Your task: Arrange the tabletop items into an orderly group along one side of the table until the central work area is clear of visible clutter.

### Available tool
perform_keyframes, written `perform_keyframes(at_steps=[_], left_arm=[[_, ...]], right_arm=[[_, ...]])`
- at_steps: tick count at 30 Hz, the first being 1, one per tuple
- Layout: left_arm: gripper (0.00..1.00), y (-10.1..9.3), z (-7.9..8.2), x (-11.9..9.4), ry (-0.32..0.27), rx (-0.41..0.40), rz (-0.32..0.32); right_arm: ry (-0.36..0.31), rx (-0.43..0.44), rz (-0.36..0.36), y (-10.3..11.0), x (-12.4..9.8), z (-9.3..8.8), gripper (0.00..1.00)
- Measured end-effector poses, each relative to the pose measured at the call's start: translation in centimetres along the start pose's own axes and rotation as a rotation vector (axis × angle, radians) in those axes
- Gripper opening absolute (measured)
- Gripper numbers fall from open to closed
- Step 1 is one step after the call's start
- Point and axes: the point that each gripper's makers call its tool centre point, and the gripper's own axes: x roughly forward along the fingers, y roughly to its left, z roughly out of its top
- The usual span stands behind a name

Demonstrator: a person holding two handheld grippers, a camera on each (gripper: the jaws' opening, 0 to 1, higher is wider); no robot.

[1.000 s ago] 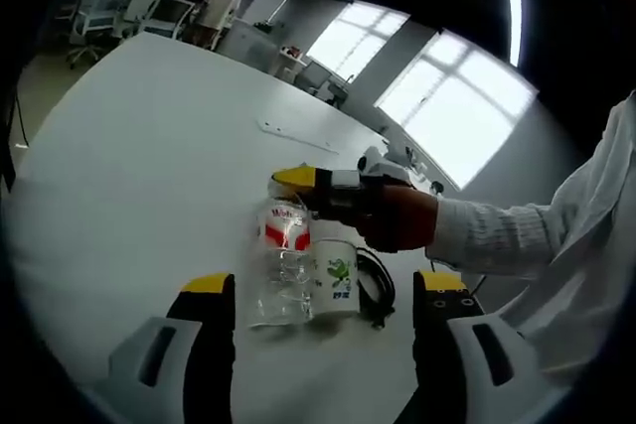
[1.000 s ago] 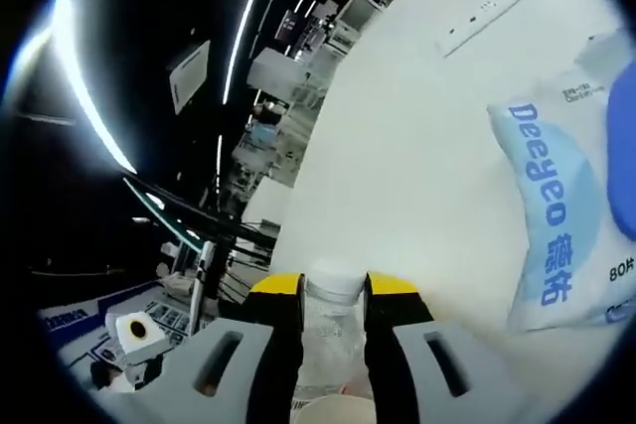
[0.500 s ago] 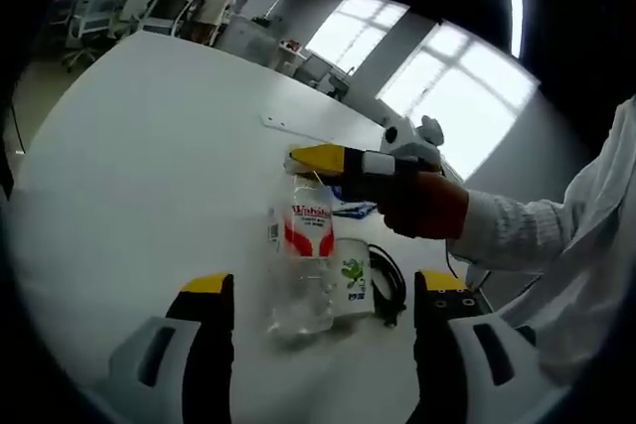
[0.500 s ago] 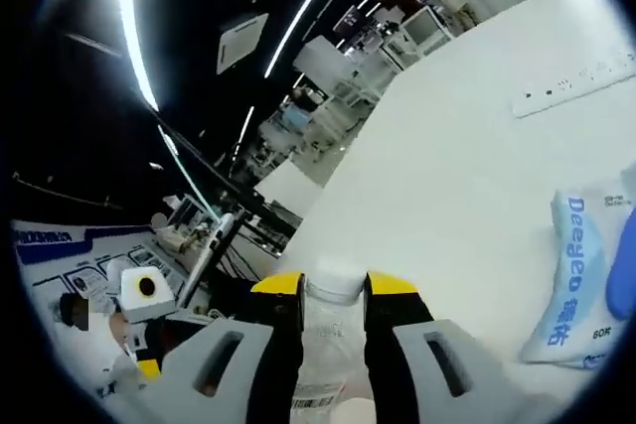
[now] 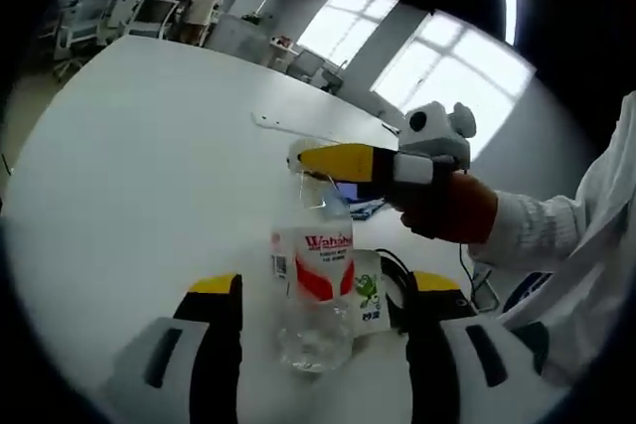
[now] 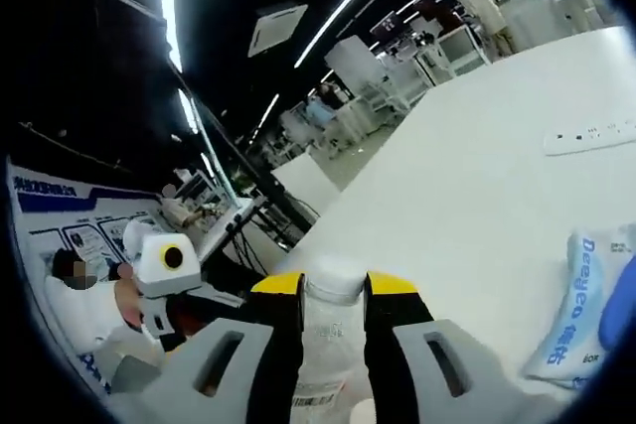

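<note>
A clear plastic bottle [image 5: 316,290] with a red and white label stands upright near the table's front. My right gripper [image 5: 310,159] comes in from the right, held by a hand, and is shut on the bottle's neck. In the right gripper view the white cap [image 6: 336,277] sits pinched between the yellow-tipped fingers [image 6: 281,287] of the right gripper [image 6: 334,293]. My left gripper [image 5: 326,285] is open, its jaws on either side of the bottle and nearer the camera. A white cup [image 5: 369,295] with a green print stands right behind the bottle. I cannot tell whether the bottle's base touches the table.
A black cable [image 5: 399,280] lies coiled beside the cup. A blue and white wipes packet [image 6: 584,307] lies to the right, also visible as a blue packet [image 5: 360,209] behind the bottle. A white power strip [image 6: 592,134] lies farther out on the white table [image 5: 149,166].
The right gripper has risen with the bottle's neck, bringing the bottle from a lean against the cup to upright. The left gripper's jaws have stayed open.
</note>
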Motion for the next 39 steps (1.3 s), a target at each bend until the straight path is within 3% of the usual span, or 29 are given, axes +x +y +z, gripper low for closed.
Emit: perform_keyframes(at_steps=[6,16,19,21,22,23,25,26,29,39], left_arm=[[0.63,0.0,0.3,0.3,0.007,0.02,-0.04],[0.6,-0.6,-0.9,0.9,0.075,0.091,-0.118],[0.55,-0.4,-1.4,1.2,0.097,0.111,-0.134],[0.46,-0.3,-1.4,1.2,0.095,0.122,-0.14],[0.46,-0.8,-1.1,1.4,0.079,0.121,-0.181],[0.46,-0.3,-1.3,1.4,0.095,0.111,-0.152],[0.43,-1.1,-1.2,1.3,0.084,0.151,-0.186],[0.43,-0.7,-1.4,1.2,0.095,0.139,-0.157],[0.43,-0.8,-1.4,1.1,0.088,0.132,-0.173],[0.41,-0.7,-1.0,0.6,0.079,0.168,-0.142]], right_arm=[[0.029,-0.097,0.029,1.5,0.1,0.1,0.2],[0.063,-0.25,0.091,4.3,0.6,-0.2,0.2],[0.074,-0.283,0.094,4.6,0.6,-0.3,0.2],[0.079,-0.295,0.095,4.9,0.5,-0.3,0.2],[0.078,-0.305,0.089,4.9,0.5,-0.3,0.2],[0.08,-0.307,0.09,5.0,0.5,-0.3,0.2],[0.081,-0.306,0.086,4.9,0.4,-0.3,0.2],[0.081,-0.303,0.086,5.0,0.4,-0.4,0.2],[0.084,-0.309,0.08,5.1,0.4,-0.4,0.2],[0.09,-0.357,0.074,6.6,0.4,-0.1,0.19]])
